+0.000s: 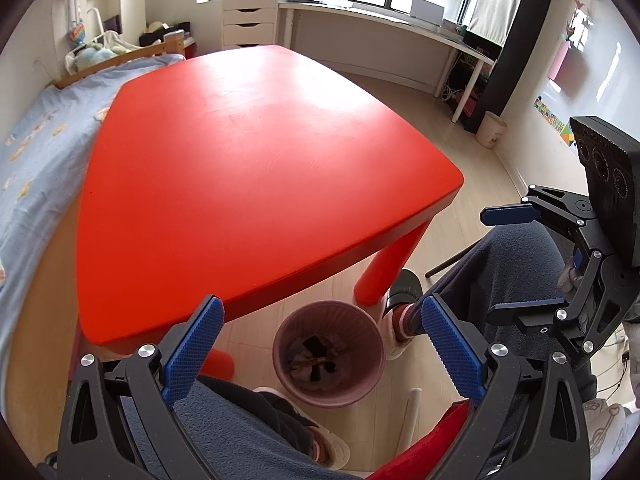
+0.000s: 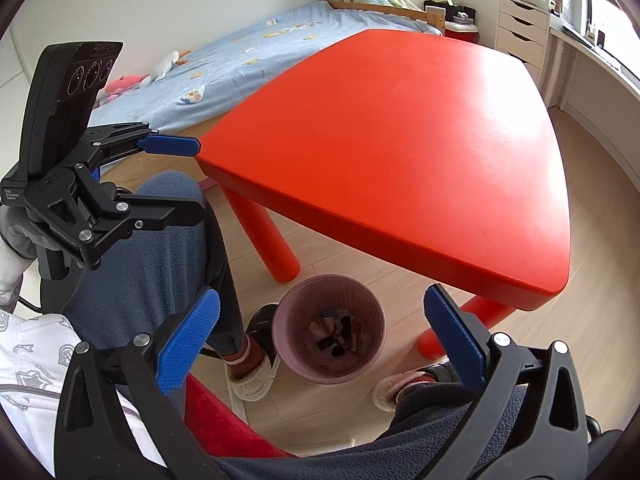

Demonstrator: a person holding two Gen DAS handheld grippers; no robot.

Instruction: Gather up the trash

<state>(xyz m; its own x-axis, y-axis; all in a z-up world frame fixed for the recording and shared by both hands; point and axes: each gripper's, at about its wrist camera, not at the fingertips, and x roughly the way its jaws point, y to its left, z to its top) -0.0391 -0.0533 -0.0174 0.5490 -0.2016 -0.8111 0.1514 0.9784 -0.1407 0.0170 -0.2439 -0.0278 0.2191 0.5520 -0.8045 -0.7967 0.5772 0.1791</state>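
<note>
Hovering with jaws spread wide and empty, the left gripper (image 1: 320,340) and right gripper (image 2: 320,328) frame the pink bin (image 1: 329,354) of trash below them, looks finished, next just a last check.

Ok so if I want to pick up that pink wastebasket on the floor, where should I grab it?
Probably the rim. The pink wastebasket stands upright and open-topped beside the red table, and its body looks too wide for the jaws. Come down from above with the right gripper, one finger inside the wall, one outside, on the side nearest you, clear of the table leg.
</note>
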